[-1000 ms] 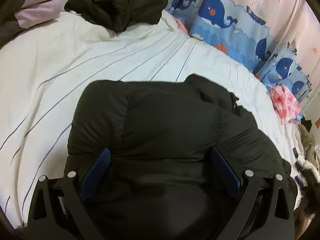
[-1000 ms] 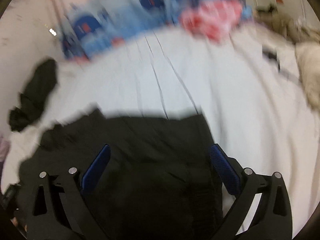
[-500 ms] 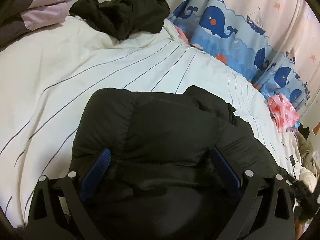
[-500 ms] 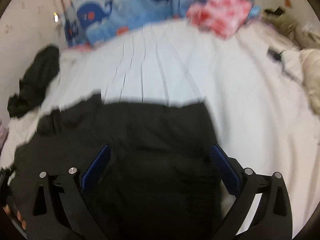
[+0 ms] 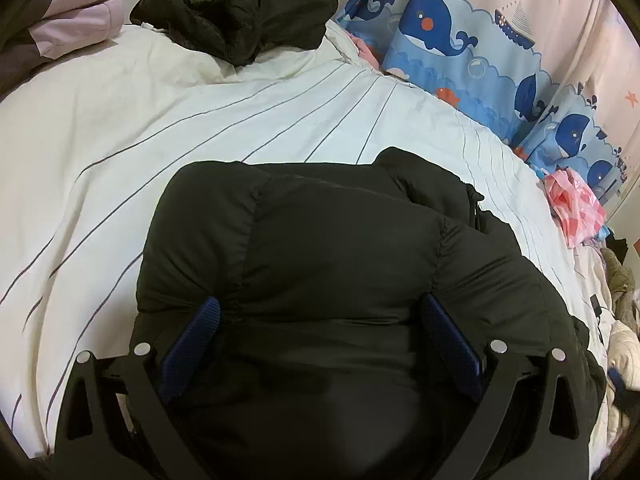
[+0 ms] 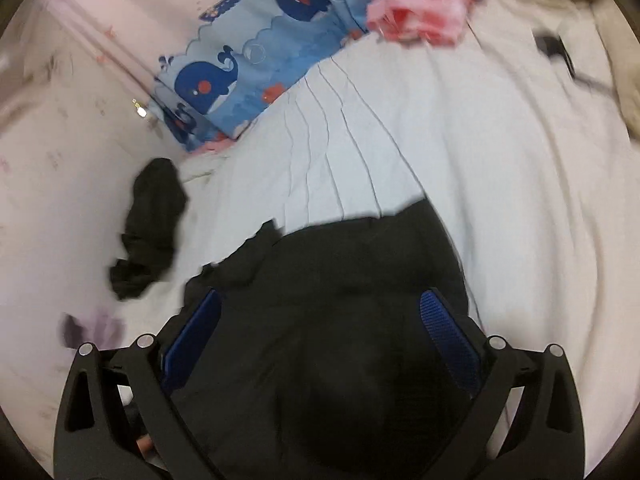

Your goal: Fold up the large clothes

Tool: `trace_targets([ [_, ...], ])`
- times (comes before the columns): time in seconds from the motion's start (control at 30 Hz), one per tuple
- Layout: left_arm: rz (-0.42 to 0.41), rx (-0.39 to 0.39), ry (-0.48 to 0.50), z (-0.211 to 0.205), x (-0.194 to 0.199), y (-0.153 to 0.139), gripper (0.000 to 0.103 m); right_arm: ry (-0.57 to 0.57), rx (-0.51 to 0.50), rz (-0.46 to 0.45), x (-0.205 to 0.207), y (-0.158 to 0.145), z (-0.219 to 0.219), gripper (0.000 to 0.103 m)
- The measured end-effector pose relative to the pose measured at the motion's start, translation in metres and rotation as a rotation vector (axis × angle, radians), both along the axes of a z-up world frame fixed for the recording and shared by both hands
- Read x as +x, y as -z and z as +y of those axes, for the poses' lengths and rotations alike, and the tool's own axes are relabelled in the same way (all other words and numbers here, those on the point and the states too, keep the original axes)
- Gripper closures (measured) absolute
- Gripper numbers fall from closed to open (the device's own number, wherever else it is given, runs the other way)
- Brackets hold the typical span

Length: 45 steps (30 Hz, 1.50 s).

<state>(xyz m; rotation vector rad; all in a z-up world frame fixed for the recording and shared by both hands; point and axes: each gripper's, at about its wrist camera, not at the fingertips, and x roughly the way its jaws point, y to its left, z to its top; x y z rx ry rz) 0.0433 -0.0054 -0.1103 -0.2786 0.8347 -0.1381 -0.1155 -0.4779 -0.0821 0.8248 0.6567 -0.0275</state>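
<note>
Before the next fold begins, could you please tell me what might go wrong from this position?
1. The black puffy jacket bulges between both grippers' wide-open jaws; a pinch may catch only its slippery shell and slide off.
2. The jacket lies near the bed's close edge, so a pull toward the person could drag it off.
3. The right view is blurred, so aim there is uncertain.

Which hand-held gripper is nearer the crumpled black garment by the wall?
Left. The crumpled black garment lies ahead of the left hand-held gripper; from the right hand-held gripper it sits farther off, toward its left.
</note>
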Motion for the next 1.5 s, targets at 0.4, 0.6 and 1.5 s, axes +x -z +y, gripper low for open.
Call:
trace_targets([
  [0.4,-0.213,0.0,-0.094,0.016,-0.035,-0.035,0.007,-0.123,-0.449,0.133,0.009,0.005,0.071,0.047],
  [0.6,-0.349,0.002,-0.14,0.021,-0.056,-0.057,0.007,-0.021,-0.564,0.034,0.001,-0.018,0.075,0.064],
  [1.5,-0.218,0.135,-0.03,0.028,-0.085,-0.069,0.007,-0.057,-0.341,0.067,-0.105,0.005,0.036,0.017],
])
